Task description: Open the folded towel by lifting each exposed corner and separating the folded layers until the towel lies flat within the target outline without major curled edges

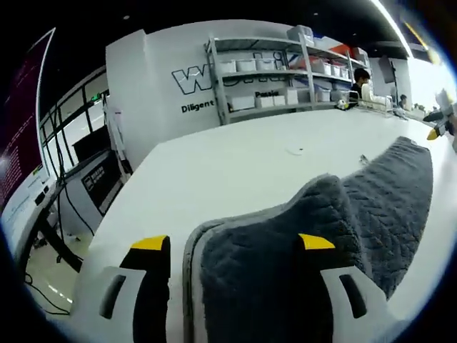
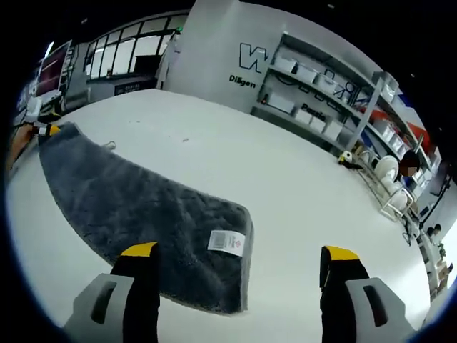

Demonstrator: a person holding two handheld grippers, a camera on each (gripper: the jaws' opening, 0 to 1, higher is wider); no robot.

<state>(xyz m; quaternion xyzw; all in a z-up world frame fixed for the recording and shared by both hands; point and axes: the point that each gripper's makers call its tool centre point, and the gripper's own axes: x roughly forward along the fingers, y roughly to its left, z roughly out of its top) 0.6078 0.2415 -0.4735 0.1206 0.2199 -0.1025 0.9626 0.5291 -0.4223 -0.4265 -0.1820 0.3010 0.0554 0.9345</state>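
In the left gripper view, the left gripper has its 2 yellow-tipped jaws set apart, and a raised fold of the grey towel rises between them. The fold lies against the right-hand jaw and stands clear of the left-hand one, with a strip of white table showing in that gap. Whether the jaws actually pinch the fabric I cannot tell. From the hump, the rest of the towel runs away up and to the right across the table, its quilted side up. At that far right edge sits a small yellow-tipped piece of the right gripper.

In the right gripper view, the right gripper stands with its 2 jaws wide and nothing between them but bare table. The towel lies flat here as a long grey strip, its near corner reaching just inside the left-hand jaw, well apart from the right-hand one. A white label sits on that near corner. At the towel's far end the left gripper shows beside the fabric.

Shelving with white bins lines the back wall.
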